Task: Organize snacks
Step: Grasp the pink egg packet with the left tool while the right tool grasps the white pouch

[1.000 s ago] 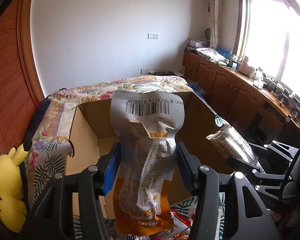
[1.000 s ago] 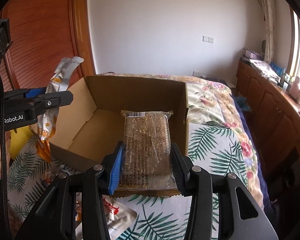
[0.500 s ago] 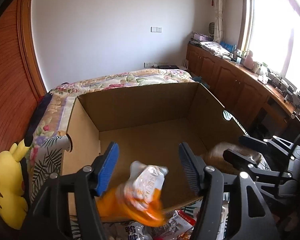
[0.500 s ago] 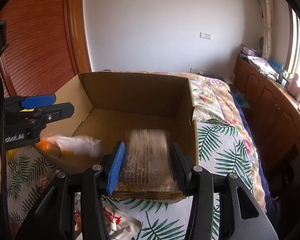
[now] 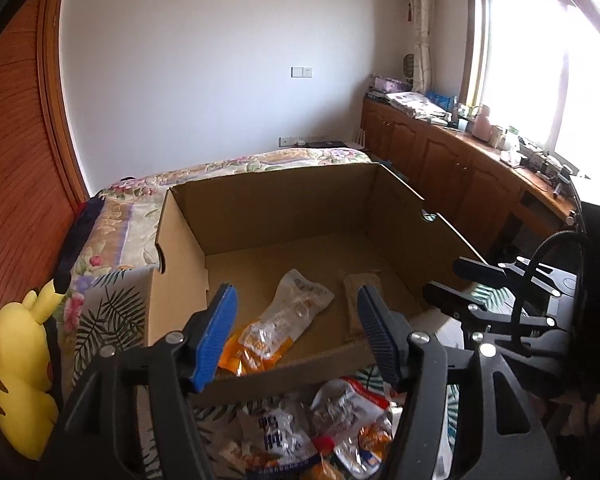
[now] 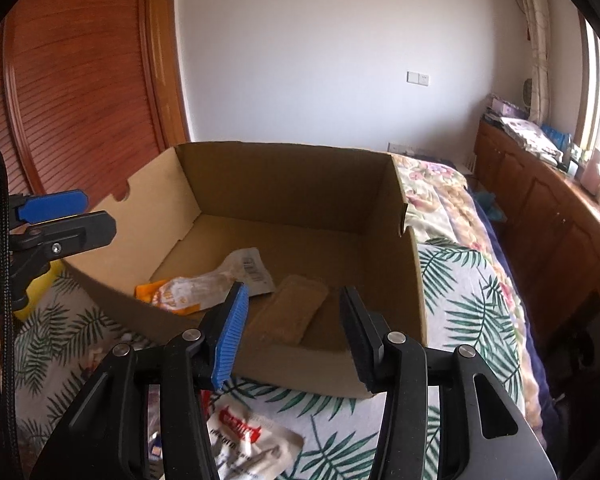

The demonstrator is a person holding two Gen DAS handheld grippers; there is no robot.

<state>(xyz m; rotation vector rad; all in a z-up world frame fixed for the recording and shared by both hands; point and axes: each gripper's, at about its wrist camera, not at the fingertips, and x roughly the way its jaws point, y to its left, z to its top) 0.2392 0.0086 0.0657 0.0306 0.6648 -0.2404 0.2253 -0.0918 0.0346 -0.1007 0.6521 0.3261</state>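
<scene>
An open cardboard box (image 5: pixel 280 200) (image 6: pixel 284 184) sits on the floral bedspread. On its floor lie an orange and silver snack bag (image 5: pixel 280 320) (image 6: pixel 204 284) and, to its right, a brown cracker pack (image 5: pixel 364 280) (image 6: pixel 288 312). My left gripper (image 5: pixel 294 300) hovers open over the box's near wall with nothing between its fingers. My right gripper (image 6: pixel 294 292) is open above the near right part of the box, also holding nothing. Each gripper shows at the edge of the other's view: the left gripper (image 6: pixel 60 216), the right gripper (image 5: pixel 460 284).
Several loose snack packets (image 5: pixel 340 420) (image 6: pixel 244 436) lie on the bedspread in front of the box. A yellow plush toy (image 5: pixel 16 380) sits at the left. Wooden cabinets (image 5: pixel 460 176) line the right wall below the window, and a wooden slatted door (image 6: pixel 80 80) stands at the left.
Both grippers let go: the snack bag dropped from the left and the cracker pack from the right, and both now lie in the box. The left jaws widened.
</scene>
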